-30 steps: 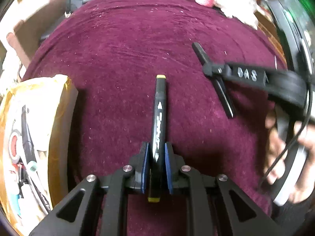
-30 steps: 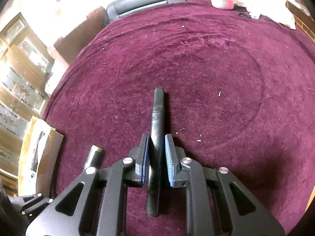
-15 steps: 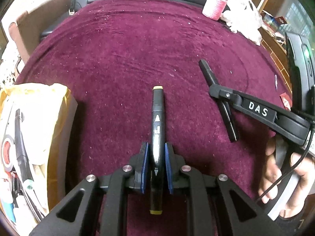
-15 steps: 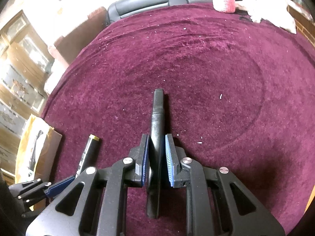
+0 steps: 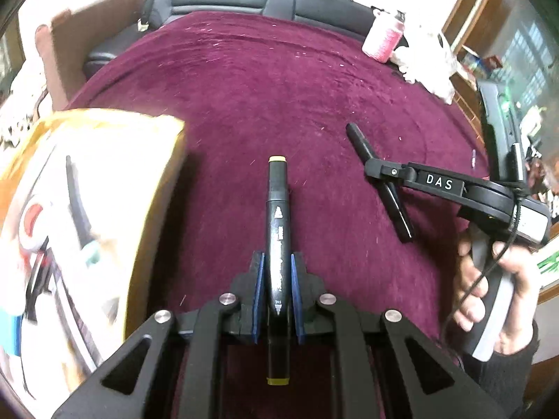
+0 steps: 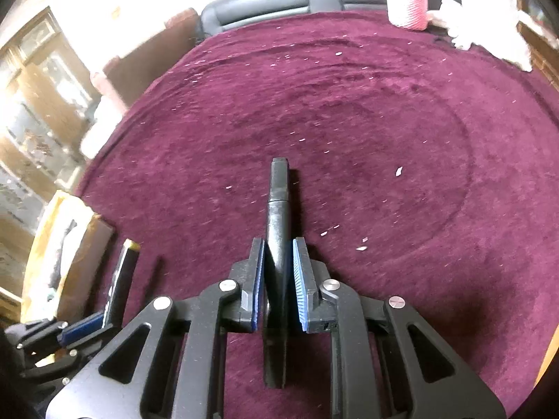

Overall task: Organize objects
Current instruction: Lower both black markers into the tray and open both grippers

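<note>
— While the marker (image 5: 277, 230) juts forward over the maroon tabletop (image 5: 244, 97), what holds it?
— Left gripper (image 5: 277, 279), fingers clamped on its barrel, beside the open box (image 5: 104, 160).
— And the black pen (image 6: 277, 216)?
— Pinched in the right gripper (image 6: 277, 272).

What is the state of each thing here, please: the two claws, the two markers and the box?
left claw: shut on the yellow-capped marker, jaws just closed a little tighter
yellow-capped marker: held, capped at both ends
right claw: shut on the black marker
black marker: held, capped at the far end
cardboard box: open, with items inside
</note>
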The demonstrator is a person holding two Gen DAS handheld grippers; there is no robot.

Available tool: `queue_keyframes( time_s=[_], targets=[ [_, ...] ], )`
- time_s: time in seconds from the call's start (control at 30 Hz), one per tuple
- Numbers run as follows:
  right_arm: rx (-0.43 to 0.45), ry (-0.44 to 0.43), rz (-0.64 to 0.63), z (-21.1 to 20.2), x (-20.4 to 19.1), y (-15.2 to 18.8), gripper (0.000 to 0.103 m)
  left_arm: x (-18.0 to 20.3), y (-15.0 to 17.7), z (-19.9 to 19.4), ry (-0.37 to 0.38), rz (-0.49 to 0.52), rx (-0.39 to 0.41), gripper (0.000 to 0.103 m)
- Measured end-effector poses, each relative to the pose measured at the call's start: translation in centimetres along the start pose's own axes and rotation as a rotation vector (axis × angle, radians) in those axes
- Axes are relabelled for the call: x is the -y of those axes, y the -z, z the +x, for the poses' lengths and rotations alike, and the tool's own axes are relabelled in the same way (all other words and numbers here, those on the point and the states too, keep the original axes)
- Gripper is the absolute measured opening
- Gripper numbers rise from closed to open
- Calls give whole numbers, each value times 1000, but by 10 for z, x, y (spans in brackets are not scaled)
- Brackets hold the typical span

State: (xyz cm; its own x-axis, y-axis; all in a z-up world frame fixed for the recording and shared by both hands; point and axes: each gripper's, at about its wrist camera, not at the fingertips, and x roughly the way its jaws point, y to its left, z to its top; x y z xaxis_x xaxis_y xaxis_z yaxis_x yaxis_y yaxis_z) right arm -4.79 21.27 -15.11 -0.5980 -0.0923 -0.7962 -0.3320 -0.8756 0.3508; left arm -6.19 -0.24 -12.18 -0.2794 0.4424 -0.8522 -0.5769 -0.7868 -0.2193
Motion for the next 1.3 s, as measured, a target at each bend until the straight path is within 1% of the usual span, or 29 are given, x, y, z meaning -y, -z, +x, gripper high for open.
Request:
queue_keyframes(
  time_s=[0.07, 0.13, 0.2, 0.23, 0.27, 0.3, 0.37, 0.47, 0.6, 0.67, 0.73, 0.83, 0.97, 1.07, 1.17, 1.3],
  targets=[
    [-20, -20, 5, -4, -6, 10, 16, -10, 13, -19, 14, -20, 16, 13],
    [-39, -59, 7, -7, -13, 22, 16, -17, 23, -35, 29, -32, 42, 13],
    [-45, -68, -9, -12, -26, 39, 16, -28, 33, -51, 42, -49, 53, 13],
    [-47, -90, -1, -15, -31, 44, 16, -33, 37, -57, 51, -59, 57, 13],
    [-45, -137, -2, -21, -41, 51, 16, -38, 39, -62, 57, -68, 62, 13],
    [-36, -149, -10, -27, -49, 54, 16, -46, 43, -71, 58, -87, 67, 13],
    [-8, -165, -59, -43, -75, 61, 16, -58, 47, -82, 67, -114, 81, 13],
    [15, -205, -129, -60, -115, 67, 16, -80, 49, -97, 47, -152, 104, 13],
    [4, -272, -197, -67, -160, 72, 16, -113, 42, -108, 15, -214, 133, 13],
    [-6, -289, -233, -64, -183, 75, 16, -128, 36, -110, -1, -234, 142, 13],
    [-19, -298, -257, -59, -198, 78, 16, -139, 31, -108, -14, -247, 145, 13],
    [-49, -308, -278, -42, -219, 82, 16, -154, 20, -99, -8, -277, 134, 13],
    [-91, -320, -266, -21, -231, 84, 16, -166, 7, -85, -16, -305, 125, 13],
    [-101, -310, -273, -11, -238, 86, 16, -176, -1, -73, -38, -326, 112, 13],
    [-122, -303, -276, -3, -243, 88, 16, -182, -1, -63, -26, -347, 86, 13],
    [-140, -293, -290, 5, -249, 89, 16, -183, 0, -53, -22, -358, 81, 13]
  ],
)
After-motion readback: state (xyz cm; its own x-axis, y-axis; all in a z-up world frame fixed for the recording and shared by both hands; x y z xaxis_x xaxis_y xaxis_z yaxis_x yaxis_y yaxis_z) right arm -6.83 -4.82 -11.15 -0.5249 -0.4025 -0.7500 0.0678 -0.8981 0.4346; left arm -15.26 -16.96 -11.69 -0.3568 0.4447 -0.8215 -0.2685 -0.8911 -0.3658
